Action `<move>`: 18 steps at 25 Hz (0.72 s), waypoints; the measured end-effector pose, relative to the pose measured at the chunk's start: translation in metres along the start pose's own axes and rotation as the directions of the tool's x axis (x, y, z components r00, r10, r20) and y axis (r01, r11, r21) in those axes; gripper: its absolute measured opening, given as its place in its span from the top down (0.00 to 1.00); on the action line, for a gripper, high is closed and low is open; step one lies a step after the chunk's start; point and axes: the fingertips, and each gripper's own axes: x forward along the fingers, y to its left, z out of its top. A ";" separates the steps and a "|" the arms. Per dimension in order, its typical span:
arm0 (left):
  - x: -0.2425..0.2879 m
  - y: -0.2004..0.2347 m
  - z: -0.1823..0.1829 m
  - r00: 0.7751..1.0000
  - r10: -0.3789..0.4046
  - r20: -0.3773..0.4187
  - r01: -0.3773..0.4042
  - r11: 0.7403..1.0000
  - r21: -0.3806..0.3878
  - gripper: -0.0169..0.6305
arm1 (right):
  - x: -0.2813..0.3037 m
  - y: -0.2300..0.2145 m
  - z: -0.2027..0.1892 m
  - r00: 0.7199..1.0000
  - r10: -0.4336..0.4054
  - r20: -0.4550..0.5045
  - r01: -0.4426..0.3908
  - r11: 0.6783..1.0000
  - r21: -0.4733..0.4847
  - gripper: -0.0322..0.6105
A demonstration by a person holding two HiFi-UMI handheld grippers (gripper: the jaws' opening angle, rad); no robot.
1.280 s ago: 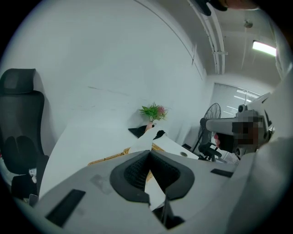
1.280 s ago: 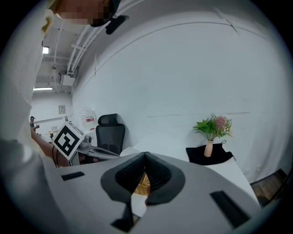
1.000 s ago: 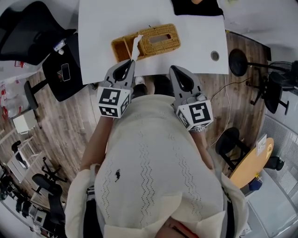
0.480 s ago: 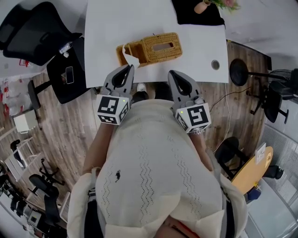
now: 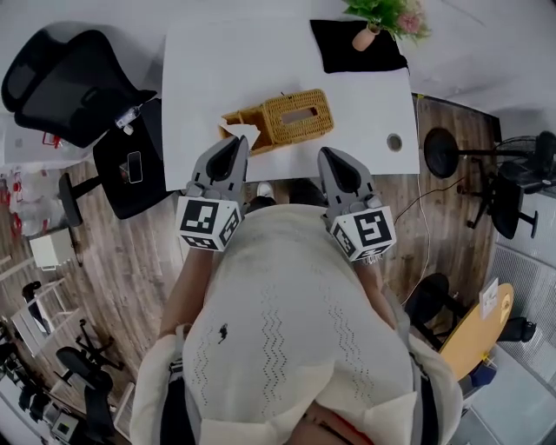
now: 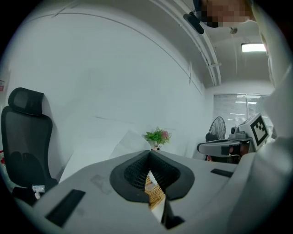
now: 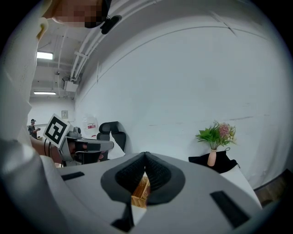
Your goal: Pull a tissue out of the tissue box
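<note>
A woven wicker tissue box (image 5: 295, 115) lies on the white table (image 5: 208, 69), with an open wicker compartment at its left end. In the head view my left gripper (image 5: 236, 142) is shut on a white tissue (image 5: 241, 131), which hangs free of the box's slot, just off the table's near edge. The left gripper view shows the tissue (image 6: 129, 140) rising behind the closed jaws, and the wicker box (image 6: 154, 189) below them. My right gripper (image 5: 328, 155) is shut and holds nothing, short of the box. Through its jaws I see the wicker box (image 7: 139, 192).
A potted plant (image 5: 375, 19) stands on a black cloth (image 5: 352, 52) at the table's far right. A black office chair (image 5: 65, 83) and a black stool with a phone (image 5: 132, 165) stand to the left. A floor fan base (image 5: 443, 149) is to the right.
The tissue was stretched from my left gripper up to the box; now it is free of the slot and bunched at the gripper's tip. Both grippers sit slightly farther from the box.
</note>
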 end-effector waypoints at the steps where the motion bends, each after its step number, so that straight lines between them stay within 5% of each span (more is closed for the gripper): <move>1: 0.000 0.001 0.004 1.000 0.005 0.010 -0.005 1.000 0.002 0.95 | -0.001 -0.002 0.003 1.000 -0.005 0.005 0.005 1.000 -0.002 0.95; 18: -0.012 0.018 0.058 0.988 0.095 0.125 -0.100 0.995 0.027 0.95 | -0.011 -0.032 0.063 0.992 -0.017 0.122 0.019 1.000 -0.019 0.95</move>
